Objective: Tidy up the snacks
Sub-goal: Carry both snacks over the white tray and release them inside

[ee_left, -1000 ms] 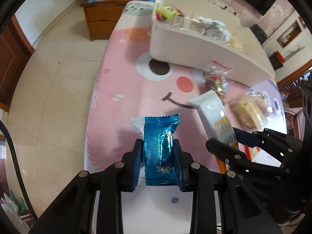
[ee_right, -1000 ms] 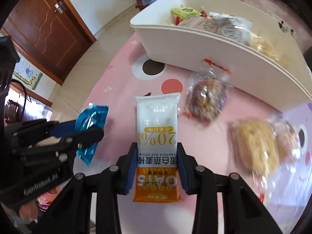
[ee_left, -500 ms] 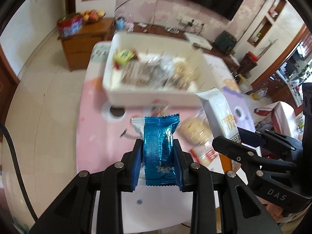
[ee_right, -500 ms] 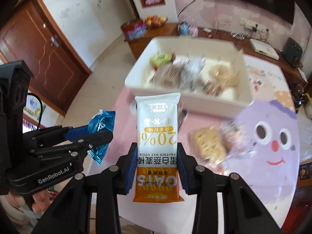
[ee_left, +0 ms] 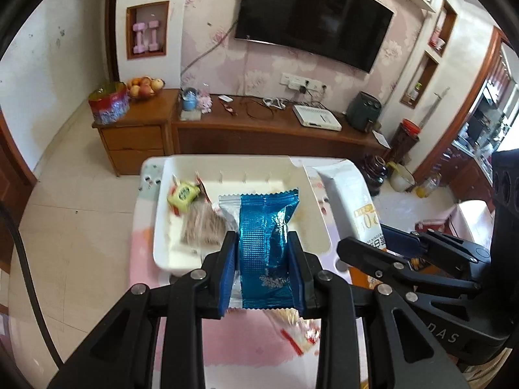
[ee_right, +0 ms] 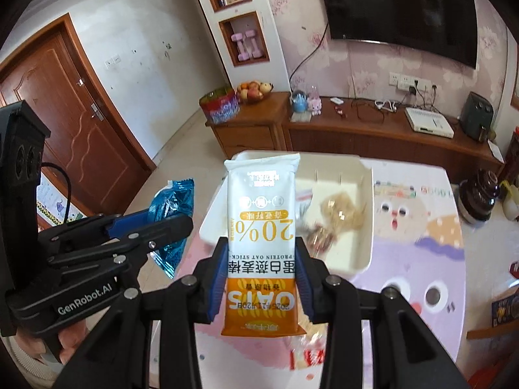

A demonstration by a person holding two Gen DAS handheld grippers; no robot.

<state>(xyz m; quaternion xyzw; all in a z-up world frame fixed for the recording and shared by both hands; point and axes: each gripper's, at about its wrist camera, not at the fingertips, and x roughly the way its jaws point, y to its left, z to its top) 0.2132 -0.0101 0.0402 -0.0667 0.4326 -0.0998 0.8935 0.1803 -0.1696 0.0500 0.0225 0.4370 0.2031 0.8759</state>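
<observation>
My left gripper (ee_left: 262, 246) is shut on a shiny blue snack packet (ee_left: 266, 246), held high above the table. My right gripper (ee_right: 262, 253) is shut on a white and orange oat stick packet (ee_right: 262, 246), which stands upright between its blue pads. Both packets hang in front of and above a white bin (ee_left: 162, 227) that holds several wrapped snacks, among them a yellow-green one (ee_left: 183, 194). In the right wrist view the bin (ee_right: 366, 253) lies below and just right of the oat packet, and the left gripper (ee_right: 155, 223) with the blue packet (ee_right: 172, 214) shows at the left.
The bin sits on a pink cartoon-print table (ee_right: 438, 233). Loose clear-wrapped snacks (ee_left: 298, 327) lie on the table below the grippers. Behind stand a wooden TV cabinet (ee_left: 259, 129), a fruit bowl (ee_left: 144, 86) and a red tin (ee_left: 108, 105). Tiled floor lies to the left.
Both grippers have risen well above the table with their packets still gripped. The bin, earlier close and seen from the side, now lies below and shows its inside.
</observation>
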